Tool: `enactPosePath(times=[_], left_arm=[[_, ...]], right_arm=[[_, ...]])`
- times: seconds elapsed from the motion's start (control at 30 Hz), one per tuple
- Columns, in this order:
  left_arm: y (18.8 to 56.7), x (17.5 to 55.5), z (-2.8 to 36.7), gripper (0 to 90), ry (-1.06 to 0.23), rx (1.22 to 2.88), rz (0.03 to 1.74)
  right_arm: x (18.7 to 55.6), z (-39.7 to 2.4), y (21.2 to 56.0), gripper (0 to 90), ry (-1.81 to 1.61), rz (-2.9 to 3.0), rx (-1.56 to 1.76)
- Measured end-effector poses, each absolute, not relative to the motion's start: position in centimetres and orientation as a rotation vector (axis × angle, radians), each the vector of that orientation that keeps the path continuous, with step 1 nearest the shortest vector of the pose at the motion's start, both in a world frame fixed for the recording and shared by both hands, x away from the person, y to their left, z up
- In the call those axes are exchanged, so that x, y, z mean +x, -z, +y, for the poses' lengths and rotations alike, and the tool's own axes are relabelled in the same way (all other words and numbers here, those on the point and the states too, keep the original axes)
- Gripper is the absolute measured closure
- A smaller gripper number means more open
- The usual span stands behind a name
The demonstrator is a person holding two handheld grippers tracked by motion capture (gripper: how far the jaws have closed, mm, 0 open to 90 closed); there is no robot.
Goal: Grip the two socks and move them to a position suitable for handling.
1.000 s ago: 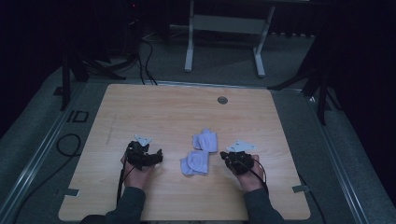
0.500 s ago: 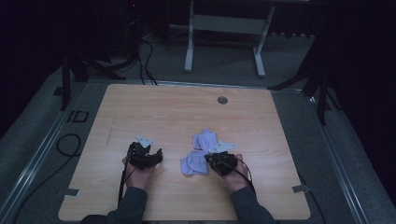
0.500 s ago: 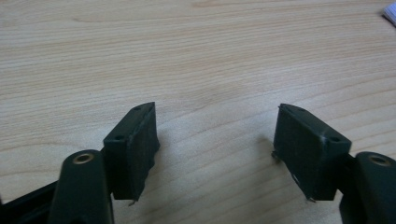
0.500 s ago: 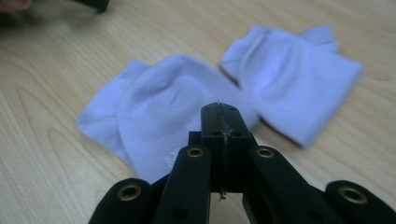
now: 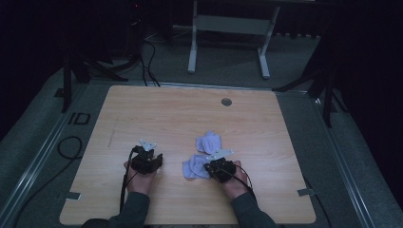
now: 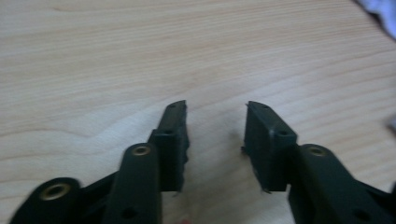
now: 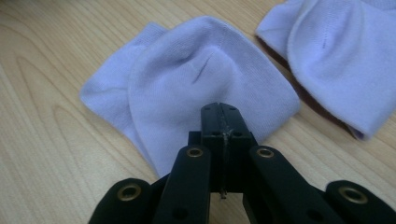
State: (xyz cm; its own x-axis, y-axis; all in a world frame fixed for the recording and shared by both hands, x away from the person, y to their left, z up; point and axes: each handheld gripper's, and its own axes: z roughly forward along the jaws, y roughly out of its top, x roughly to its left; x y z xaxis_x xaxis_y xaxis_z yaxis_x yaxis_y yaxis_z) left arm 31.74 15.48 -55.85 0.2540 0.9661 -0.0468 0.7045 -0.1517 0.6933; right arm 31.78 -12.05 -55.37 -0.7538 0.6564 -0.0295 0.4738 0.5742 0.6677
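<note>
Two pale lavender socks lie on the wooden table (image 5: 190, 114): a near sock (image 5: 194, 167) (image 7: 187, 74) and a far sock (image 5: 209, 141) (image 7: 336, 46) just behind it. My right gripper (image 5: 210, 164) (image 7: 220, 109) is shut, its tips resting over the near sock's closest edge; no fabric shows between the jaws. My left gripper (image 5: 148, 152) (image 6: 216, 109) stands over bare wood to the left of the socks. Its jaws have just been closing, a gap remains, and nothing is between them. A corner of a sock (image 6: 380, 9) shows at the top right of the left gripper view.
A round grommet (image 5: 226, 101) sits near the table's far edge. Tape strips mark the front corners (image 5: 71, 195) (image 5: 304, 192). A cable loop (image 5: 66, 147) lies on the floor at the left. A metal stand (image 5: 228, 23) is behind the table.
My right hand has moved left and a little down, from beside the socks to the near sock's edge. The left hand has stayed in place.
</note>
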Motion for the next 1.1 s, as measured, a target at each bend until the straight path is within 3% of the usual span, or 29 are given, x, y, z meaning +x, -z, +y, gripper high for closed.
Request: enactPosePath(times=[0.47,0.73,1.1], left_arm=[[54.9,29.7,12.8,89.0,-0.388,2.007,1.214],[55.6,29.0,10.1,89.5,-0.320,2.088,1.075],[56.0,28.8,9.0,89.7,-0.351,2.130,1.069]], right_arm=[[31.2,-11.3,55.4,90.0,-0.950,2.552,0.878],[31.3,-11.3,55.4,90.0,-0.951,2.557,0.872],[31.6,-11.2,55.2,87.7,-0.948,2.574,0.903]])
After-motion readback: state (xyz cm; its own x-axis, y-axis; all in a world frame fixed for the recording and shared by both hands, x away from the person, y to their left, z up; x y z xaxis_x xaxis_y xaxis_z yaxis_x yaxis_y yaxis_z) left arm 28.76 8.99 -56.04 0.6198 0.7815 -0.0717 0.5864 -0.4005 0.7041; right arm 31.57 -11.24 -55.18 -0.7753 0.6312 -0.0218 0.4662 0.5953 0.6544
